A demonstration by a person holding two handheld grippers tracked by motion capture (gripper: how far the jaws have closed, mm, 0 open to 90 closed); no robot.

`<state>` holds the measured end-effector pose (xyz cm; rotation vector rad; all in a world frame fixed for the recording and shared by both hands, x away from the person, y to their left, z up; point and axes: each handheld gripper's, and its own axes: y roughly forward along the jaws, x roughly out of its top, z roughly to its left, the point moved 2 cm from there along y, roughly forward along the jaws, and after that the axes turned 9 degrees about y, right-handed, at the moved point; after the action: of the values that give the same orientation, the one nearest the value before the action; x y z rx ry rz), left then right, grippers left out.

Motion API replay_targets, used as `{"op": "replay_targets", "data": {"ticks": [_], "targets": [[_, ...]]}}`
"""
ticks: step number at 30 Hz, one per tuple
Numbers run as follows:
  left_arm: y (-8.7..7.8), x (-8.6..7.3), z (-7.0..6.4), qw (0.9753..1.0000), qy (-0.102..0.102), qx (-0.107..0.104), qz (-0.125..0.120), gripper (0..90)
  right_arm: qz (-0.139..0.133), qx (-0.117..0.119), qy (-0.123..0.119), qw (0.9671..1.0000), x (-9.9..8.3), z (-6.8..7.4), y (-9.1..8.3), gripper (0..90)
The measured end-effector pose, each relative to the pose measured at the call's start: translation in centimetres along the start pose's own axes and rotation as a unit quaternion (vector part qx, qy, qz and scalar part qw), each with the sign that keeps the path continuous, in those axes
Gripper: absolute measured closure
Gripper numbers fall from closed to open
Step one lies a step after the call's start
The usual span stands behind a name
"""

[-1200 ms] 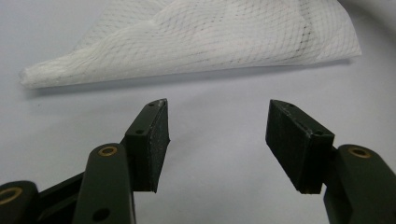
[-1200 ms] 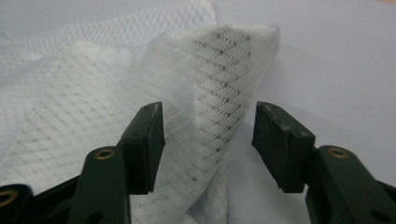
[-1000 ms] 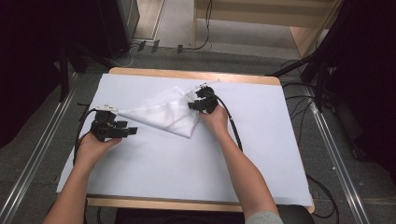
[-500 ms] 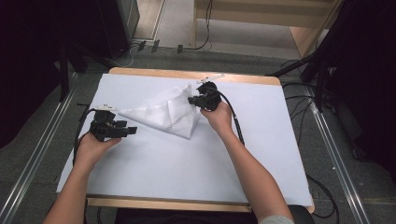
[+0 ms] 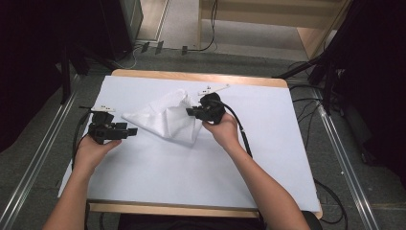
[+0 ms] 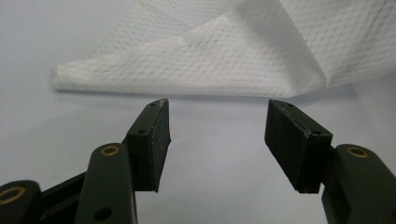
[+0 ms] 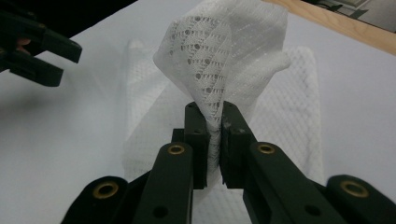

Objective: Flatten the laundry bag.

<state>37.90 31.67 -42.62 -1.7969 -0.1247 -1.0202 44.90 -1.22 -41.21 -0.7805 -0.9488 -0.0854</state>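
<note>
The right claw (image 7: pixel 213 135) pinches a lifted fold of the white mesh cloth (image 5: pixel 167 120) lying mid-table (image 5: pixel 268 158); the left claw (image 6: pixel 217 135), jaws wide apart, sits just beside the cloth's corner.

A white mesh cloth (image 5: pixel 167 120) with a diamond-net pattern lies on a pale blue-white table cover (image 5: pixel 191 182).

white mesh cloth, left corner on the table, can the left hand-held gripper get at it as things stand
Probably yes. The left hand-held gripper is open and faces the near corner of the white mesh cloth, with bare table cover between them. The right hand-held gripper pinches another part, away from that corner.
</note>
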Motion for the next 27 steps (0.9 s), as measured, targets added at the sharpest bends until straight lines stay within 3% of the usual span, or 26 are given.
{"op": "replay_targets", "data": {"ticks": [13,27], "targets": [[0.1,0.1,-0.2,1.0,0.001,0.002,0.0,41.4,0.012,0.025,-0.012,0.9995,-3.7,2.2,-1.3,85.1],[-0.1,0.3,0.1,1.0,0.001,0.001,-0.003,41.6,0.033,0.057,-0.016,0.9977,-6.3,4.5,0.0,84.6]]}}
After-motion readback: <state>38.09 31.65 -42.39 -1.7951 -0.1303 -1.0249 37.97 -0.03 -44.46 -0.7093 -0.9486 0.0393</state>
